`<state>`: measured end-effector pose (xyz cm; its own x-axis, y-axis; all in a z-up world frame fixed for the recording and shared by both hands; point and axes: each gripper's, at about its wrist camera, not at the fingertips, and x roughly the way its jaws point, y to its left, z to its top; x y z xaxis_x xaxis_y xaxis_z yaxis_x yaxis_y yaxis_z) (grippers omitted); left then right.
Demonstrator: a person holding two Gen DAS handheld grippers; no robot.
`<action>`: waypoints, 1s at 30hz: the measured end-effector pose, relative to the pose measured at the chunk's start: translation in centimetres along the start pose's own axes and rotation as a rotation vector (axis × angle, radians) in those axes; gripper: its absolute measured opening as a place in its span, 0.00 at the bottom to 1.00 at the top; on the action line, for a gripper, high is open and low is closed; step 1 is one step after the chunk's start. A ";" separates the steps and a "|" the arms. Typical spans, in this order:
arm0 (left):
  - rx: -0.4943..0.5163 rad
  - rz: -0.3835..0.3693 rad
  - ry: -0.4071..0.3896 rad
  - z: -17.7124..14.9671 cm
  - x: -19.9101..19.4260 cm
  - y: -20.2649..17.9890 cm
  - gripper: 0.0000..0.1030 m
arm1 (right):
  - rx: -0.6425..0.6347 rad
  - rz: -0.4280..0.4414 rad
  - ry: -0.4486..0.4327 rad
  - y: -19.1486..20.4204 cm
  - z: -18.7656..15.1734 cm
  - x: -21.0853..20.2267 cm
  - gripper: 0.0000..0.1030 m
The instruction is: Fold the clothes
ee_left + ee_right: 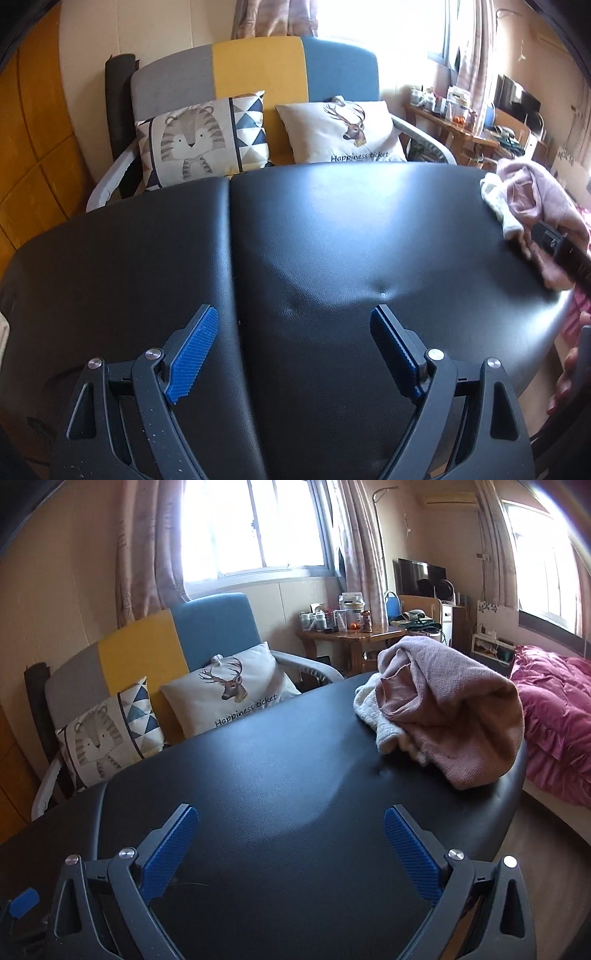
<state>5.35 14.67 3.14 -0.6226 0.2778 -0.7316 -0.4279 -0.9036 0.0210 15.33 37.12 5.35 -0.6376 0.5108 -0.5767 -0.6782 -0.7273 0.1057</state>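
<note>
A crumpled pink garment (454,709) with a white cloth (373,709) tucked under its left side lies at the far right of the black padded table (280,775). It also shows at the right edge of the left wrist view (535,199). My right gripper (291,834) is open and empty, above the table, short of the clothes. My left gripper (295,343) is open and empty over the bare table (295,240), far left of the clothes. The right gripper's black body (561,251) shows next to the garment in the left wrist view.
A grey, yellow and blue sofa (258,74) with a tiger pillow (199,140) and a deer pillow (343,129) stands behind the table. A cluttered wooden side table (351,635) is at the back right. A bed with a pink quilt (554,709) lies right of the table.
</note>
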 end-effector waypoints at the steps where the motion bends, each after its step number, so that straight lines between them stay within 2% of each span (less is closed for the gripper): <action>1: 0.003 0.008 -0.005 0.0 0.4 0.1 0.85 | -0.013 -0.011 -0.001 0.2 -0.2 0.3 1.00; 6: 0.061 0.035 0.005 0.7 4.1 0.0 0.85 | -0.061 -0.012 0.041 1.3 -0.8 4.3 1.00; 9: 0.064 0.037 0.041 0.9 6.0 -0.4 0.85 | -0.108 -0.040 0.125 2.3 -1.1 8.1 1.00; 14: 0.071 0.041 0.100 1.4 9.1 -1.0 0.85 | -0.122 -0.032 0.219 2.9 -2.0 12.1 1.00; 17: 0.081 0.042 0.133 1.5 10.9 -1.5 0.85 | -0.096 -0.062 0.253 2.4 -2.5 13.2 1.00; 20: 0.138 0.051 0.155 0.9 12.1 -2.8 0.85 | -0.072 -0.080 0.279 1.7 -2.8 14.2 1.00; 22: 0.152 0.052 0.117 0.9 12.0 -3.1 0.85 | -0.060 -0.087 0.294 1.3 -3.1 14.9 1.00; 24: 0.150 0.040 0.111 1.0 11.9 -3.4 0.85 | -0.049 -0.091 0.307 0.9 -3.3 15.2 1.00; 26: 0.134 0.011 0.127 1.1 11.9 -3.6 0.85 | -0.031 -0.089 0.302 0.3 -3.4 14.8 1.00; 30: 0.142 -0.047 0.105 1.5 11.6 -5.5 0.85 | -0.006 -0.168 0.241 -1.1 -2.8 13.7 1.00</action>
<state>-0.49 23.40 -4.47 -0.5308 0.2762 -0.8012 -0.5480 -0.8330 0.0758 8.38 43.65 -4.96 -0.4107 0.5012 -0.7617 -0.7641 -0.6450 -0.0124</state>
